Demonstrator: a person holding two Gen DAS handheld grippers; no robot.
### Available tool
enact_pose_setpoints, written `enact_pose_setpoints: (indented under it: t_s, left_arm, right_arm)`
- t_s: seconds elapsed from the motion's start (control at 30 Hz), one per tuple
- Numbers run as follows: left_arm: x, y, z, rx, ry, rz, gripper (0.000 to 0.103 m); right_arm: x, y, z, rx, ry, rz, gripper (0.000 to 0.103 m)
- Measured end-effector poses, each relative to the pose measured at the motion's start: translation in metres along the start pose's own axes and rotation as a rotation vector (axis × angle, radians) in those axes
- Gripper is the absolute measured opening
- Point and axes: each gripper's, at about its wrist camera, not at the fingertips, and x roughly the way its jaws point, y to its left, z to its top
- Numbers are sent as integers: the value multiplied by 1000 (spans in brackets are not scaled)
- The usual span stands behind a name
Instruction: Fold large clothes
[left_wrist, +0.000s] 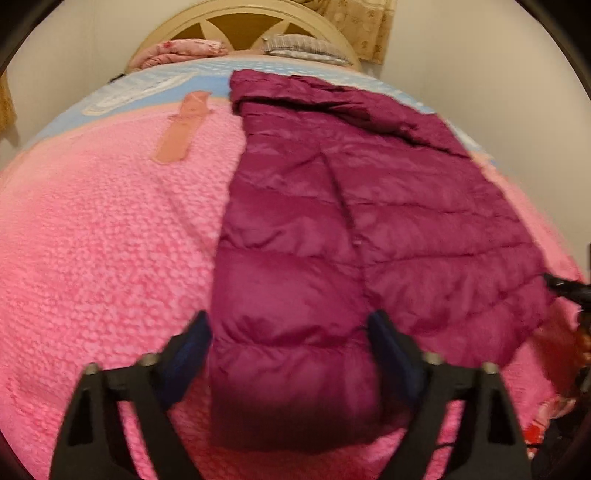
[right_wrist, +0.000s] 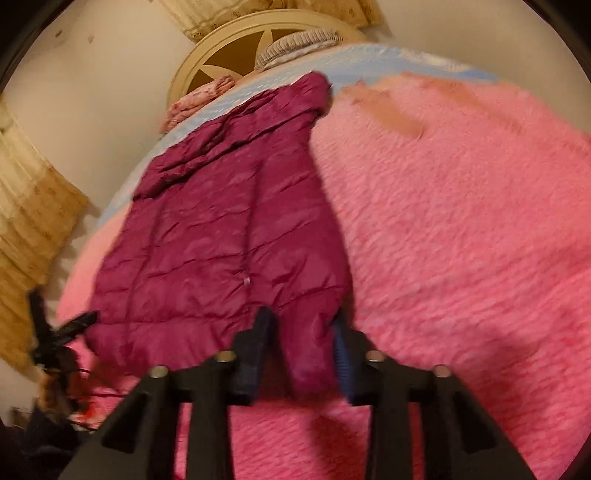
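Note:
A magenta quilted puffer jacket (left_wrist: 332, 221) lies flat on the pink fuzzy blanket (left_wrist: 92, 258), collar toward the headboard, hem nearest me. My left gripper (left_wrist: 290, 334) is open, its fingers either side of the jacket's near hem corner. In the right wrist view the jacket (right_wrist: 207, 240) lies on the left of the blanket (right_wrist: 461, 240). My right gripper (right_wrist: 303, 325) stands partly open with the jacket's near corner between its fingers; whether it pinches the fabric is unclear. The other gripper shows as a dark shape at the right edge of the left view (left_wrist: 565, 288) and at the left of the right view (right_wrist: 62, 332).
A cream headboard (left_wrist: 243, 22) stands at the far end with folded bedding (left_wrist: 184, 50) and a striped pillow (left_wrist: 299, 46). A light blue sheet (left_wrist: 155, 88) covers the far part of the bed. Beige curtains (right_wrist: 29, 206) hang by the wall.

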Motion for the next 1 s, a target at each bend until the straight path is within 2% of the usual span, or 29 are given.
enact_pose_setpoints:
  t_s: [0.07,0.1,0.13,0.2,0.23,0.37,0.47,0.6,0.77,0.87,1.0]
  left_arm:
    - [-5,-2,0,16,-9,-5,62]
    - [-8,-4,-1,33,-18,5,49]
    - [-14,-5,-1,47,-35,11,28]
    - [-23,-6,-2,66,-45,-6,13]
    - [-30,-7,-2,72,-58,-15,10]
    - [-69,-19,-5,128,-151,-72,8]
    - [-98,-22,-3,131,-211,-134,8]
    - [-139,-18,4,97,-302,-225,8]
    - [-174,-6,26,8,-387,-353,8]
    - [-173,-3,48,0,-409,-376,8]
    - [-144,4,88,0,-398,-357,8]
  right_arm:
    - [2,1,-1,-2,7,14,15]
    - [2,0,-1,6,8,36,11]
    - [1,-1,-1,20,7,66,8]
    - [-4,1,-2,28,-4,95,6]
    - [-7,2,-1,28,-9,109,6]
    - [-24,4,0,43,-27,176,5]
    - [-48,7,-2,52,-53,221,5]
    - [-88,9,1,81,-104,312,4]
    - [-141,15,22,105,-219,432,4]
    - [-159,24,43,87,-282,461,4]
    - [-148,28,94,112,-331,457,4]
